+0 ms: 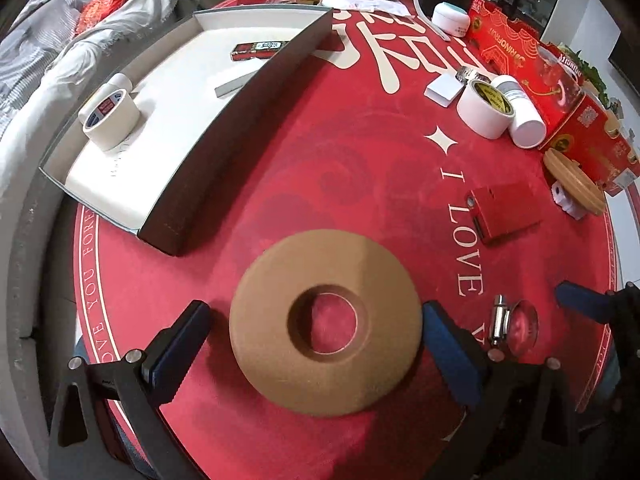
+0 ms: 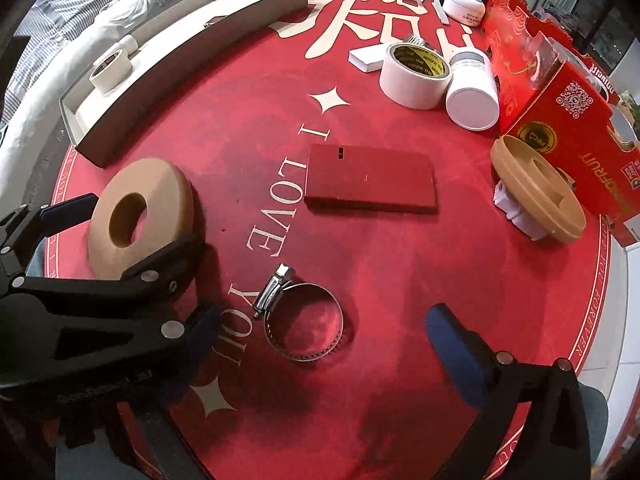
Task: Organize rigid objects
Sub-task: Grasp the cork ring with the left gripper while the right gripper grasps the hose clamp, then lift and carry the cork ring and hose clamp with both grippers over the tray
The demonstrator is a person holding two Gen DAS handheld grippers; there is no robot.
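Round table [image 2: 400, 264] under a red cloth with pale lettering, crowded along the far edge with red cartons and jars; bedding beyond the left rim. Long shallow tray [image 1: 224, 148] at far left, white inside, already holding a small tape roll [image 1: 110, 118] and a flat red pack.

Brown ring [image 1: 326, 336] lying flat near the front edge, between the fingers of the left gripper [image 1: 316, 346]. Jaws spread wide, right pad close to the rim, left pad apart from it. Looks stiff, light, matte; best pinched across the outer rim, probably not slippery.

Hose clamp [image 2: 300, 318] just beside, thin springy metal, likely slick; right gripper [image 2: 326, 346] open around it, not touching. Best taken at the screw housing.
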